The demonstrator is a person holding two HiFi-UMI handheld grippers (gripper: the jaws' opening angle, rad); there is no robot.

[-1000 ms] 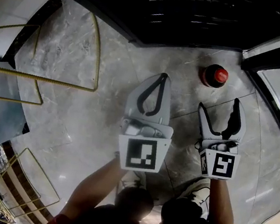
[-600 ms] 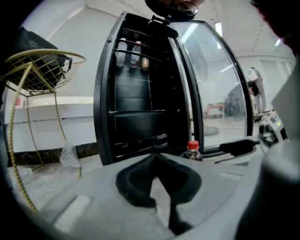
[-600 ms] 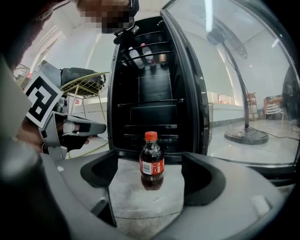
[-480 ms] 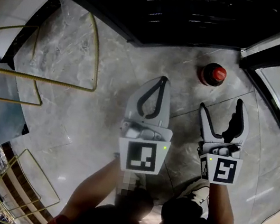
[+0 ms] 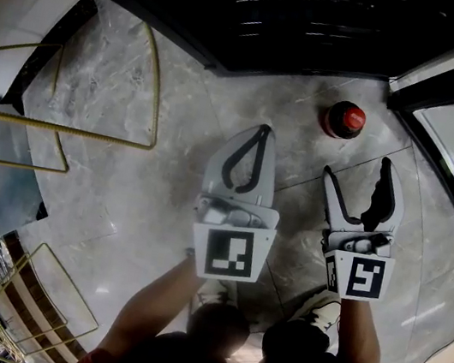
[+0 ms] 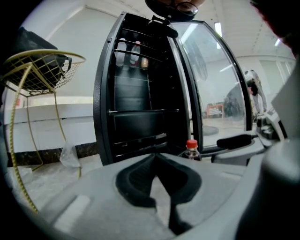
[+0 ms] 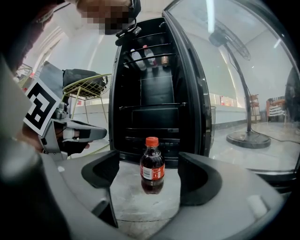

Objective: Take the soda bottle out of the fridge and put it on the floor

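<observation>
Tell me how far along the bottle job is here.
Done: the soda bottle stands upright on the floor in front of the open fridge. In hand: nothing; the right tongs are open, short of the bottle, and the left tongs are shut and empty. Left: nothing of the stated job; the fridge door stands open, if closing counts.

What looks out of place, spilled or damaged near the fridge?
Nothing is spilled or damaged. The soda bottle stands upright on the floor before the fridge. Only the glass door of the fridge stands open.
</observation>
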